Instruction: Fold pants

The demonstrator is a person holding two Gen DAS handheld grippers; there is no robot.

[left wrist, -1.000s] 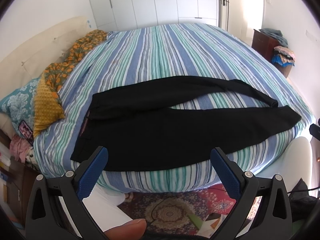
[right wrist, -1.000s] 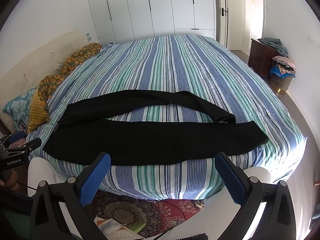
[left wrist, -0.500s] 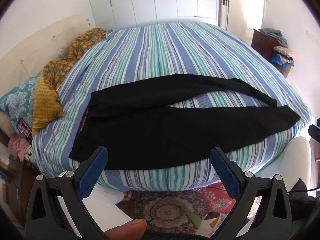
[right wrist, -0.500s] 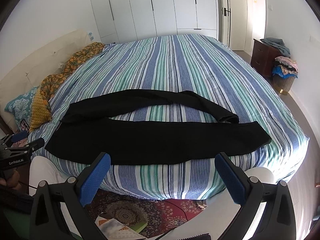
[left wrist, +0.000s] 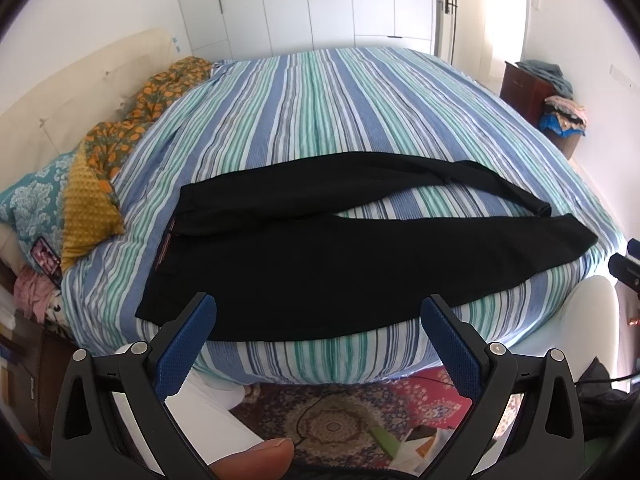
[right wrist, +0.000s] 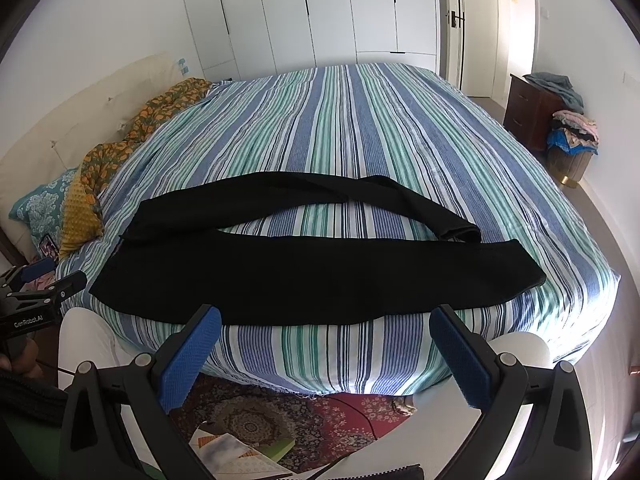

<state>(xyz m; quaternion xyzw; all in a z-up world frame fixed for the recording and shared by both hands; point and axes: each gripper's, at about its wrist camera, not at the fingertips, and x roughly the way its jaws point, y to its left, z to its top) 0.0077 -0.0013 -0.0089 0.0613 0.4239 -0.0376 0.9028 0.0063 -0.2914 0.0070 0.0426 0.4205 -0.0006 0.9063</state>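
Note:
Black pants [left wrist: 340, 256] [right wrist: 304, 272] lie flat along the near edge of a striped bed [left wrist: 340, 100] [right wrist: 360, 128], waistband to the left, legs running right. The far leg bows away and its hem folds over near the right end. My left gripper [left wrist: 318, 312] hovers open just short of the bed edge, in front of the waist and near leg. My right gripper [right wrist: 326, 322] is open too, short of the near leg's middle. Neither touches the cloth. The left gripper [right wrist: 36, 304] shows at the left edge of the right wrist view.
Pillows and an orange floral cloth [left wrist: 120, 136] lie at the bed's left against the headboard. A patterned rug [left wrist: 340, 420] with papers covers the floor below. A dark dresser [right wrist: 532, 108] and a laundry pile [right wrist: 572, 132] stand at right. White wardrobes [right wrist: 320, 12] line the back wall.
Both grippers have drifted slightly lower and closer to the bed edge, so the pants sit a little higher in view. The pants lie as before; both grippers stay open.

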